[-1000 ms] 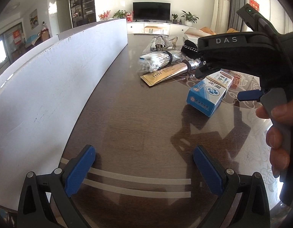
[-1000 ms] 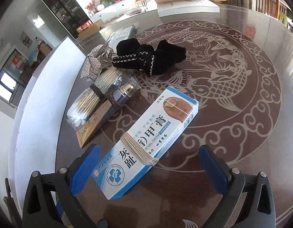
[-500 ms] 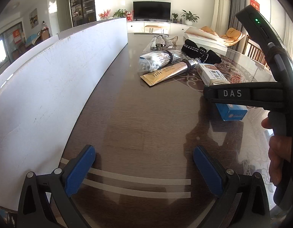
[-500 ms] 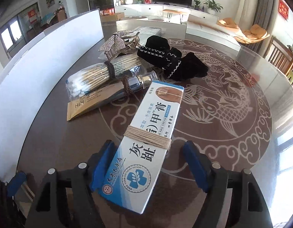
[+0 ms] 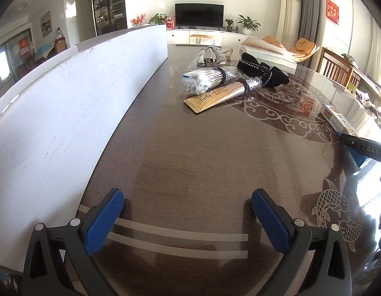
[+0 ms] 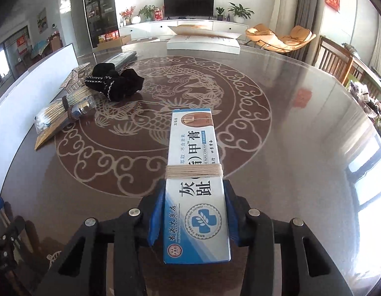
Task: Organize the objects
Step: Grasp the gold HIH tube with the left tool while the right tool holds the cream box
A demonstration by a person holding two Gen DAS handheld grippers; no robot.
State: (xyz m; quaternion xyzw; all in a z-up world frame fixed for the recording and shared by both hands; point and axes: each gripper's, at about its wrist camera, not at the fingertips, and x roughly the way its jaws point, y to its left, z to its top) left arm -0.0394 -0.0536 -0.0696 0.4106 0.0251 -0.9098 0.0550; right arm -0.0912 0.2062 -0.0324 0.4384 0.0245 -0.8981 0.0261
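A long blue and white nail cream box (image 6: 192,143), bound with twine, lies lengthwise between the blue pads of my right gripper (image 6: 194,187). The jaws are closing, and both pads touch the box's sides near its close end. In the left wrist view the same box (image 5: 337,120) shows at the far right edge, with the right gripper's black body just below it. My left gripper (image 5: 188,212) stands open, low over the brown table (image 5: 190,148), with nothing between its fingers.
A pile lies at the table's far left: a cotton swab bundle (image 5: 205,80), a gold tube (image 5: 222,96), a black cloth (image 5: 262,72) and a glittery ornament (image 5: 215,54). A white board (image 5: 79,98) runs along the left edge. A flat white box (image 6: 202,42) lies at the far end.
My right gripper closed from wide open onto the nail cream box and carried it to the right, away from the pile. The left gripper stayed still.
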